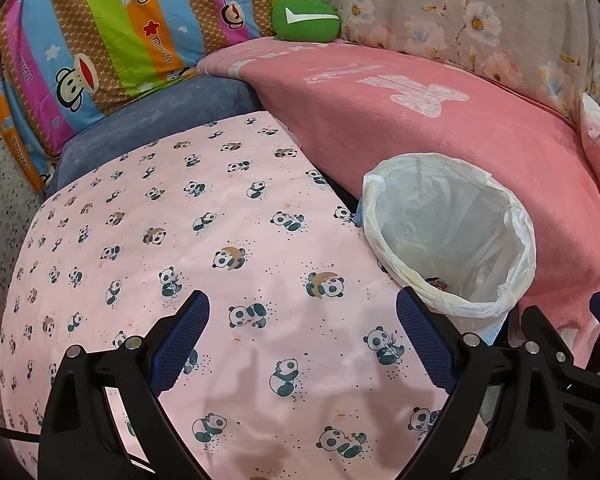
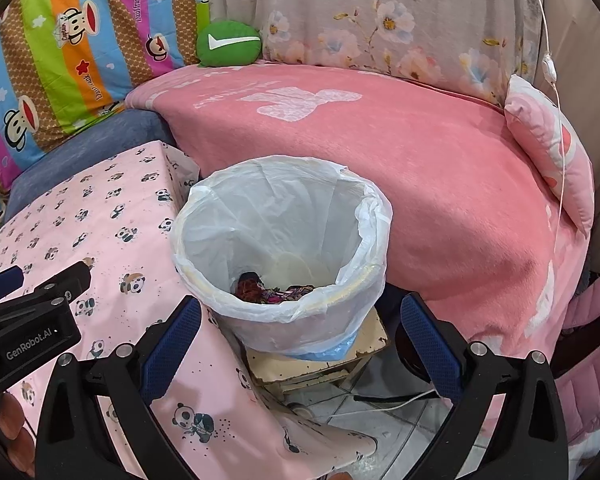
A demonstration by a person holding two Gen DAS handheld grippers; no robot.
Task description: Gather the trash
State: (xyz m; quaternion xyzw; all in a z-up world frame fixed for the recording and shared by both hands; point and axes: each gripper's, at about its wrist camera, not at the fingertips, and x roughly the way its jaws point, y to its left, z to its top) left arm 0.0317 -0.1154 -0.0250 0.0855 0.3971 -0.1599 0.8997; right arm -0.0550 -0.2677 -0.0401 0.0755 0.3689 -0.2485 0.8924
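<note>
A sofa corner fills the background: a striped monkey-print quilt (image 1: pixel 84 40) far left, a blue cushion (image 1: pixel 160 116) below it, a green round pillow (image 2: pixel 229 43) in the corner, a pink blanket (image 2: pixel 400 168) over the seat and a flowered cover (image 2: pixel 380 12) behind. In front lies a tabletop under a pink panda cloth (image 1: pixel 180 240).

The left tongs (image 1: pixel 302 320) hang over that cloth with the jaws wide apart and nothing between them; the cloth beneath and ahead of them carries only its print. Just ahead of their right finger, off the tabletop's right edge, stands the bin (image 1: pixel 452 236), lined with a white plastic bag.

In the right wrist view, the left tongs show at the far left, over the cloth. The right tongs (image 2: pixel 300 328) are also spread wide and hold nothing. The bin (image 2: pixel 284 240) sits straight ahead, between and just beyond their fingers, on a worn cream stool (image 2: pixel 320 364). At the bottom of the bag lies the trash (image 2: pixel 268 288), a dark, mixed-colour heap of wrappers. Right of the right finger, a white cable (image 2: pixel 400 398) runs across the tiled floor (image 2: pixel 380 424), and a small pink pillow (image 2: pixel 552 148) leans at the sofa's far right.
</note>
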